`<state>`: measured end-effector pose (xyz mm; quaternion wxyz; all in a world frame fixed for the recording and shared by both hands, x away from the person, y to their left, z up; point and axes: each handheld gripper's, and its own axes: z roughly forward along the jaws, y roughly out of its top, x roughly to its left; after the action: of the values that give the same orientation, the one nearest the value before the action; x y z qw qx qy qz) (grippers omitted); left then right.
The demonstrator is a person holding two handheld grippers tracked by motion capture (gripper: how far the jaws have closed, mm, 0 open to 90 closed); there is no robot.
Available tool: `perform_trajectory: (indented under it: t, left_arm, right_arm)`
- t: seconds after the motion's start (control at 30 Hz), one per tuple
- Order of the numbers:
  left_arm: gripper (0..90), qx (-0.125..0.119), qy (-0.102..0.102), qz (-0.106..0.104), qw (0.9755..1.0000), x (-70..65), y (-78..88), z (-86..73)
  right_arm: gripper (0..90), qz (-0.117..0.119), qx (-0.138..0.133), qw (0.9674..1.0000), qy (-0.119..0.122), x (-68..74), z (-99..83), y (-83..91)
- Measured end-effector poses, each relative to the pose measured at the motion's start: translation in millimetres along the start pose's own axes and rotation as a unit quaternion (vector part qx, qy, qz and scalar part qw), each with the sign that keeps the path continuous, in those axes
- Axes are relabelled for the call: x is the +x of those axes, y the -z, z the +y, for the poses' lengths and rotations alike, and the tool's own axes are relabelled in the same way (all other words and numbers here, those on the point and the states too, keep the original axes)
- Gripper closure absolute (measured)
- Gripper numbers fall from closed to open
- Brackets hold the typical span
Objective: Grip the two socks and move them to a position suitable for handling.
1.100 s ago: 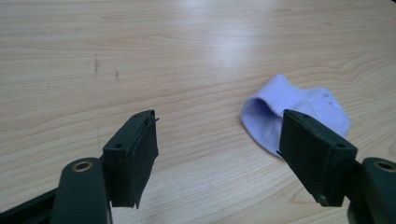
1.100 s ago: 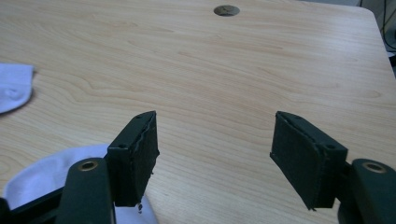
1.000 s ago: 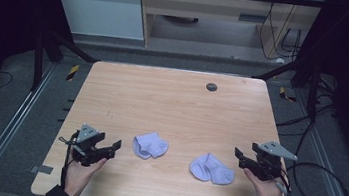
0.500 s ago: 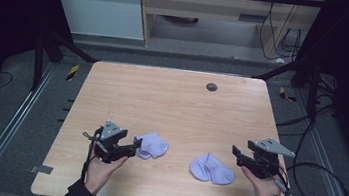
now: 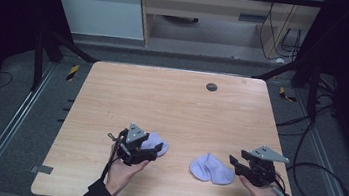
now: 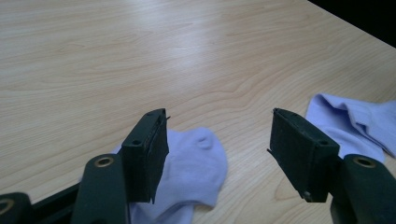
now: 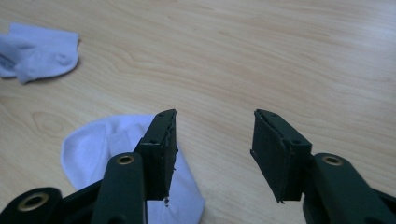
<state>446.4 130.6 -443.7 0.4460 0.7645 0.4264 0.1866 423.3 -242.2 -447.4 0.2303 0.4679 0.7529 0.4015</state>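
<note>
L gripper [image 5: 152, 151] jaws parted, closing over crumpled lilac cotton sock [image 6: 194, 163]; nothing pinched yet. Cuff edge to be centred btwn pads before clamping.

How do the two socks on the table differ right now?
The left sock lies partly under the left gripper, while the right sock lies clear in front of the right gripper. The left sock is bunched compactly; the right sock spreads wider, in two folded lobes. Both are pale lilac, near the table's front edge, and ungripped.
</note>
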Motion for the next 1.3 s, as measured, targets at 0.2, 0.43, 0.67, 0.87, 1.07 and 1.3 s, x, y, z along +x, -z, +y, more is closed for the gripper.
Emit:
perform_trajectory:
  t: [0.2,0.43,0.67,0.87,1.07,1.3]
  left_arm:
    - [38.0,0.008,-0.01,-0.011,0.9999,-15.0,-10.1,-1.1]
    - [40.9,0.019,-0.02,-0.023,0.9993,-30.6,-21.5,-4.5]
    - [42.6,0.03,-0.031,-0.033,0.9985,-46.4,-31.9,-5.7]
    - [44.5,0.039,-0.037,-0.042,0.9977,-59.7,-41.8,-6.8]
    - [47.3,0.05,-0.039,-0.05,0.9968,-69.5,-52.3,-9.7]
    - [50.6,0.061,-0.04,-0.055,0.9958,-78.4,-64.0,-13.8]
  right_arm:
    - [53.9,0.016,0.015,0.9997,0.008,7.9,-8.0,0.1]
    - [55.0,0.032,0.025,0.999,0.017,18.9,-14.6,0.1]
    - [55.8,0.04,0.035,0.9984,0.017,27.0,-19.8,-3.6]
    - [57.7,0.05,0.047,0.9974,0.025,31.9,-23.5,-9.5]
    - [60.0,0.059,0.06,0.996,0.031,36.3,-27.6,-15.4]
    - [61.3,0.066,0.073,0.9944,0.037,39.9,-31.2,-19.7]
